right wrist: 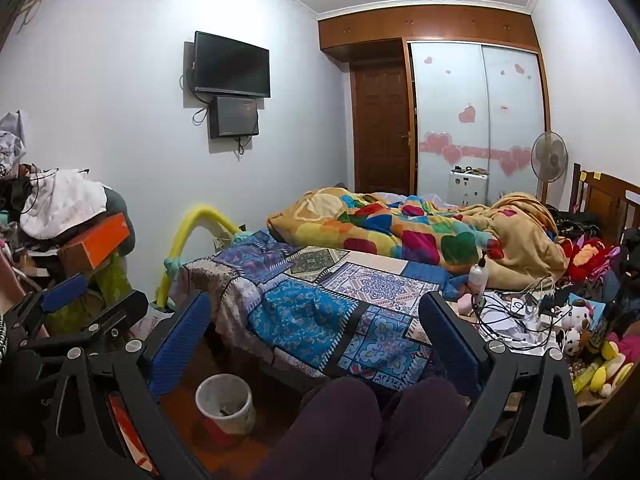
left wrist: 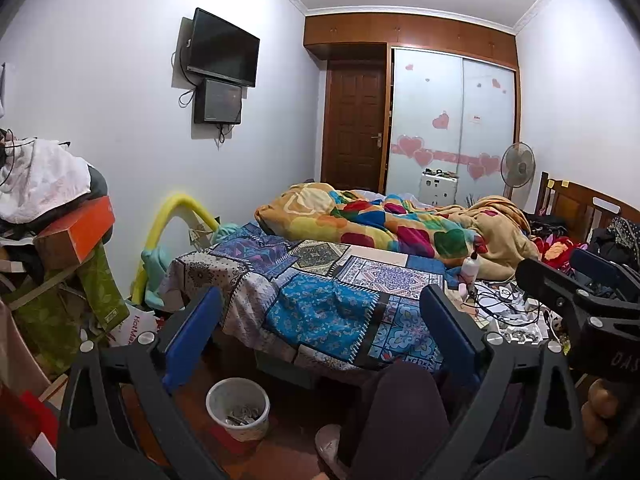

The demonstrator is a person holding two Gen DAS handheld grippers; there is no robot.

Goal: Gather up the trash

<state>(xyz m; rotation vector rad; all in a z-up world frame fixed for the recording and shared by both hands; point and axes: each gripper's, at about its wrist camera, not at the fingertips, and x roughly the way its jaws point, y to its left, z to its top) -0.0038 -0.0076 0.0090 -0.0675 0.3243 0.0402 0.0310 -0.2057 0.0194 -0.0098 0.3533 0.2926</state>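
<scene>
Landmark: bed with patchwork cover, centre of both views.

Left gripper: jaws spread wide, nothing between the blue pads, raised in front of the bed's near end. Right gripper: same, spread wide and empty, also in front of the bed's near end. The 2 grippers sit side by side; each shows at the edge of the other's view.

White waste bin stands upright on the floor just off the bed's near left corner, below the left gripper's left finger. Some scraps inside it; can't tell what they are.

Person's legs in dark trousers between the grippers and the bed's near edge.

On the bed's right side: tangle of cables and chargers, white bottle upright just behind it, soft toys further right. Multicoloured blanket bunched on the bed's far half.

Left of the bed: pile of clothes and an orange box. Fan beyond the bed's far right corner.
</scene>
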